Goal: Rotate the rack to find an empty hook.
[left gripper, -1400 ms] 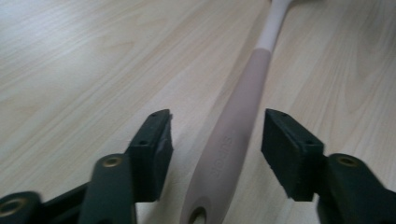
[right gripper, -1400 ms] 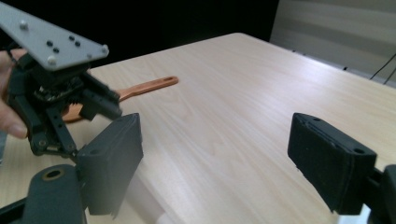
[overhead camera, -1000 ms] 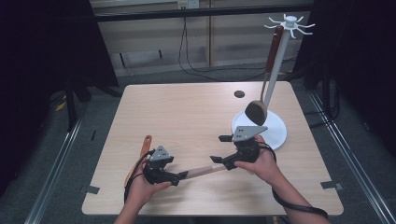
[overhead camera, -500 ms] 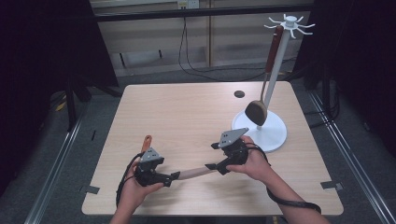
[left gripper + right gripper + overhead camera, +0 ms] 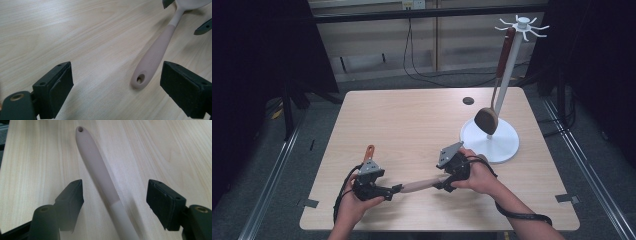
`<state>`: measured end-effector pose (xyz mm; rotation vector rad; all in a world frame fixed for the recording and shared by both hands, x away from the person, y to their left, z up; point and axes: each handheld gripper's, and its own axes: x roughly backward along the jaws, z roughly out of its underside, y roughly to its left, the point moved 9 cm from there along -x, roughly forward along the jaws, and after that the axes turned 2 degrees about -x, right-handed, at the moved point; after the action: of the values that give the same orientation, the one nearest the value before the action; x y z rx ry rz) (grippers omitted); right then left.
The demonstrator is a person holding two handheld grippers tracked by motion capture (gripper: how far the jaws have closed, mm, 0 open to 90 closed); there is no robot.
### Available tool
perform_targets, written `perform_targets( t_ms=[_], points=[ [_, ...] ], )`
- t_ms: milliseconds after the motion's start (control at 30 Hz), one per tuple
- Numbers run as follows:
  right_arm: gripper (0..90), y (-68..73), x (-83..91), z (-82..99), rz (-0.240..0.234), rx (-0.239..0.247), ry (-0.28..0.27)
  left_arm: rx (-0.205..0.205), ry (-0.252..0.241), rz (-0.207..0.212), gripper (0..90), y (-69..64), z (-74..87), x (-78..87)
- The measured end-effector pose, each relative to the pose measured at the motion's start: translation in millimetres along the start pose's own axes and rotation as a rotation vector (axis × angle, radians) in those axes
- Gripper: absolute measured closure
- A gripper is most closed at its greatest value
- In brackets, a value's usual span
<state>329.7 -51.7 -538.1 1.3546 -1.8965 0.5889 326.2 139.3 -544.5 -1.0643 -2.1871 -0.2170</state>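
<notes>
A pale utensil with a pinkish handle lies flat on the wooden table near its front edge. My left gripper stands open at the handle's end; the hole end lies on the table between its jaws, touching neither pad. My right gripper straddles the utensil near its head. Its jaws have just been closing, and the handle runs between them with a gap to each pad.
A white hook stand rises at the right of the table, with a brown wooden spoon hanging from it. An orange handle lies just behind my left gripper. A small dark disc sits near the far edge.
My right gripper has moved left and toward the front edge, away from the stand's base and down over the utensil. The left hand has stayed put.
</notes>
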Motion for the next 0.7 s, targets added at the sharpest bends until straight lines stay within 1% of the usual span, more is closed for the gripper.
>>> perform_targets(
  t_ms=[100, 133, 167, 200, 233, 267, 333, 400, 467, 500, 533, 567, 633, 700],
  points=[
    [31.1, -0.3, -1.4, 1.6, 0.000, 0.000, 0.016, -0.007, 0.005, -0.005, 10.9, 1.0, 1.1, 0.2],
    [31.5, -1.0, -1.8, 1.8, 0.003, 0.005, 0.021, -0.003, 0.005, -0.008, 10.9, 1.3, 1.5, 0.5],
    [31.9, -0.9, -2.3, 1.7, -0.004, 0.005, 0.020, 0.000, 0.003, -0.007, 10.8, 1.3, 1.6, 0.8],
    [32.1, -0.9, -3.1, 1.9, -0.005, -0.004, 0.023, 0.003, 0.003, -0.003, 10.7, 1.1, 1.8, 1.2],
    [33.0, -1.4, -3.4, 2.8, 0.000, -0.003, 0.034, 0.002, 0.002, -0.003, 10.6, 1.3, 1.9, 1.6],
    [33.4, -2.8, -4.3, 3.1, 0.008, 0.009, 0.039, 0.002, 0.000, -0.004, 10.5, 1.4, 1.8, 1.9],
    [34.8, -2.1, -6.1, 3.6, -0.001, 0.013, 0.041, 0.003, 0.003, -0.010, 10.1, 1.5, 2.1, 2.6],
    [35.8, -2.0, -7.8, 4.6, 0.005, 0.015, 0.054, 0.006, 0.003, -0.008, 9.4, 1.0, 2.4, 2.8],
    [37.4, -2.4, -10.4, 4.8, 0.010, 0.034, 0.063, 0.008, 0.003, -0.009, 9.1, 0.8, 2.7, 3.2],
    [38.2, -1.9, -11.6, 6.0, 0.012, 0.033, 0.078, 0.002, 0.005, -0.012, 9.1, 1.6, 2.9, 3.8],
    [38.8, -2.7, -13.0, 6.9, 0.010, 0.050, 0.089, 0.005, 0.003, -0.012, 9.1, 1.6, 2.8, 4.4],
    [40.0, -3.5, -14.7, 7.8, 0.024, 0.054, 0.097, 0.007, 0.003, -0.011, 9.1, 1.7, 2.8, 4.8],
    [42.9, -4.0, -16.6, 9.1, 0.014, 0.056, 0.109, 0.006, 0.001, -0.016, 9.1, 2.4, 3.3, 4.9],
    [44.4, -3.9, -19.5, 11.7, 0.019, 0.050, 0.131, 0.012, 0.003, -0.015, 9.0, 2.0, 3.9, 4.4]
  ],
)
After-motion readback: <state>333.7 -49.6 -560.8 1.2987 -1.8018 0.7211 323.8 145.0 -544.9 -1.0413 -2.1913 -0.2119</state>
